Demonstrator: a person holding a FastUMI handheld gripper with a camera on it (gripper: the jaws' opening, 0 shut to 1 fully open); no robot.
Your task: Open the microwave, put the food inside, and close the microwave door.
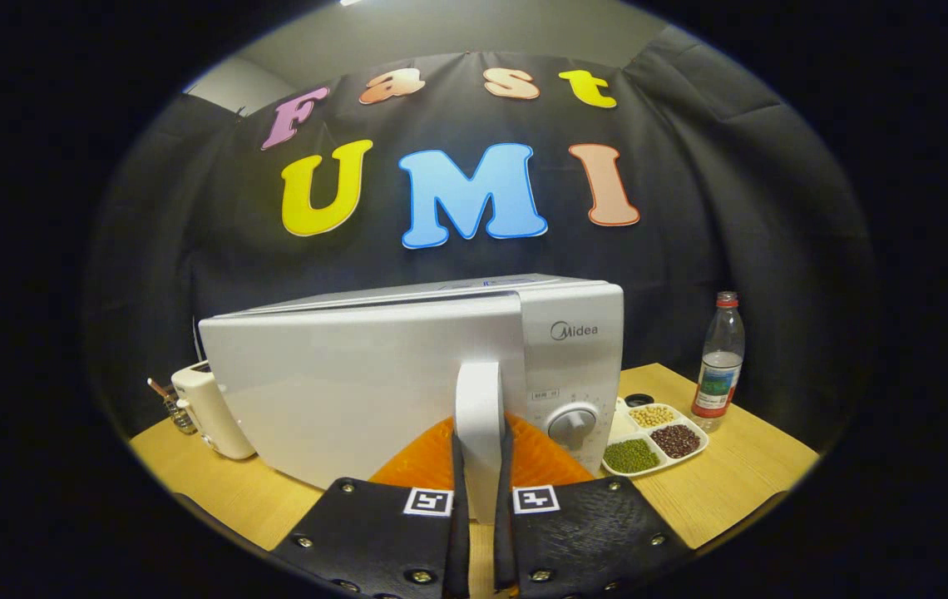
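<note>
1. Claw (481,491) narrow: both fingers pinch the vertical door handle (478,416) of the microwave (407,374), one finger on each side.
2. Handle is white, upright, runs up from between the fingertips (459,474) to about mid-height of the door.
3. Microwave door (341,391) is swung partly out: its hinge edge sits far left, its handle edge comes toward the claw, and a thin gap shows along the top between door and body.
4. Control panel (574,366) sits just right of the handle, with a round dial (571,424) near its bottom.
5. Microwave stands on a wooden worktop (732,474), directly ahead of the claw.
6. Food: a white divided tray (654,443) on the worktop just right of the microwave, holding green, dark red and pale beans in separate compartments. Right of the claw, apart from it.
7. Water bottle (719,359) with red cap stands upright beyond the tray, further right.
8. Cream toaster (208,409) on the worktop left of the microwave, partly behind the door.
9. Something orange (424,457) shows just behind the fingers, low in front of the microwave; cannot tell what it is.
</note>
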